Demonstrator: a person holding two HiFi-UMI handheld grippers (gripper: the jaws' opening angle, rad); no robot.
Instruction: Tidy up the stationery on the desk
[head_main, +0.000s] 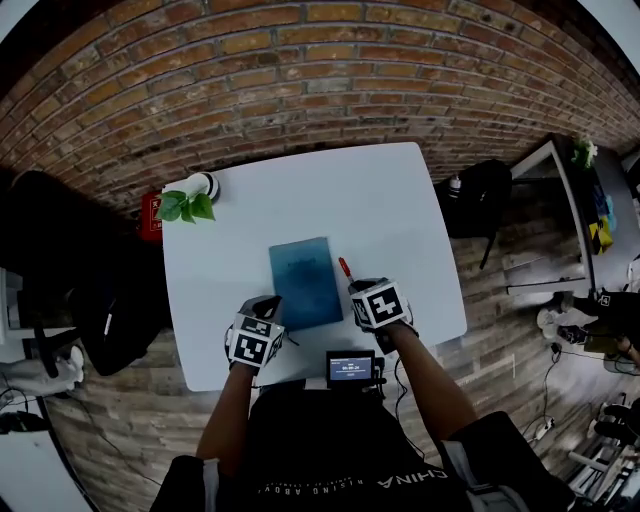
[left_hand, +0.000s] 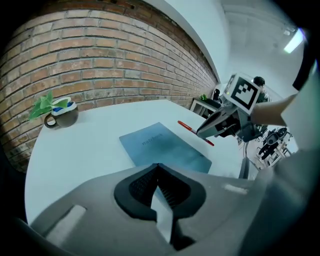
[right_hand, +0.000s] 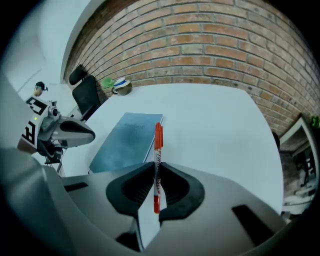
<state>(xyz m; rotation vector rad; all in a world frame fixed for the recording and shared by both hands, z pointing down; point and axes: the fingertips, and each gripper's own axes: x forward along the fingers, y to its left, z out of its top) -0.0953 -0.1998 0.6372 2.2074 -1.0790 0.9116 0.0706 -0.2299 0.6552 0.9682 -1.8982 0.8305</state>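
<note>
Right gripper (right_hand: 156, 172) has the slim red pen (right_hand: 158, 145) pinched between its dark pads. The jaws stand only a pen's width apart, and the barrel pokes forward past the tips with its short tail showing behind them. From the head view the pen sits just off the right edge of the blue softcover notebook (head_main: 305, 283); whether its tip touches the table is not clear. The notebook lies flat in the middle of the white rectangular table (head_main: 390, 200), its long side running away from the person. Over on the other side, the left gripper (left_hand: 158, 166) is closed up, pads pressed together with nothing between them, poised near the notebook's near left corner. At the far left corner of the table stands a grey mug (left_hand: 62, 116) with green leaves (left_hand: 45, 104) in it, close to the red brick wall (head_main: 300, 70). A small black device with a lit screen (head_main: 350, 368) sits at the table's near edge, between the two arms.
</note>
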